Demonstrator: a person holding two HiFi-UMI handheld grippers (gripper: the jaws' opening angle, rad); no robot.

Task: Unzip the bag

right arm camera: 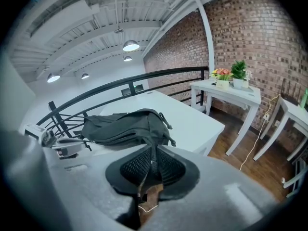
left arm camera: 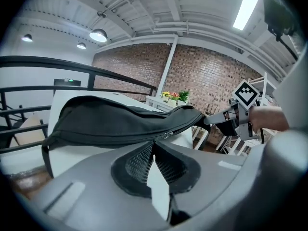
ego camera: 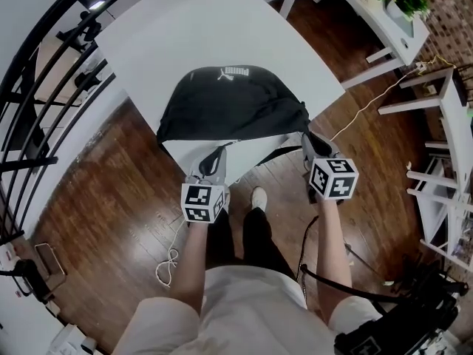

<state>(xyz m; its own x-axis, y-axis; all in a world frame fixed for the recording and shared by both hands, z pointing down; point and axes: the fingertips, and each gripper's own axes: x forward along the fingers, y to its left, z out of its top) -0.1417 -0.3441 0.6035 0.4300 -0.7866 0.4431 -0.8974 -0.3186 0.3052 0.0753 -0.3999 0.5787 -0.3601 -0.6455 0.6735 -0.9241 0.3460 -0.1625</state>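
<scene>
Black padded jaws of the left gripper (left arm camera: 155,146) are pressed together at the tip, right where the small metal zipper pull (left arm camera: 167,134) sits; they appear to pinch its tab, though the contact itself is mostly covered by the pads. Right gripper (right arm camera: 154,150) has its jaws clamped on a dark band of fabric at one end of the bag (right arm camera: 126,126), anchoring it. Head view: the black bag (ego camera: 229,106), white logo near its far edge, lies near the front edge of the white surface (ego camera: 222,28), with the left gripper (ego camera: 213,165) at its near side and the right gripper (ego camera: 310,145) at its right-hand corner. The near edge of the bag is drawn into a peak toward the left jaws. Zipper line (left arm camera: 110,139) runs along the bag's side; cannot tell how much of it is already parted. Judged step: the zip run itself, one gripper pulling and the other bracing. Next move calls for drawing the pull along the line of the teeth, away from the right gripper, while the right grip keeps the fabric taut. Beyond: wooden floor (ego camera: 111,198), a side table with potted plants (right arm camera: 226,88).
</scene>
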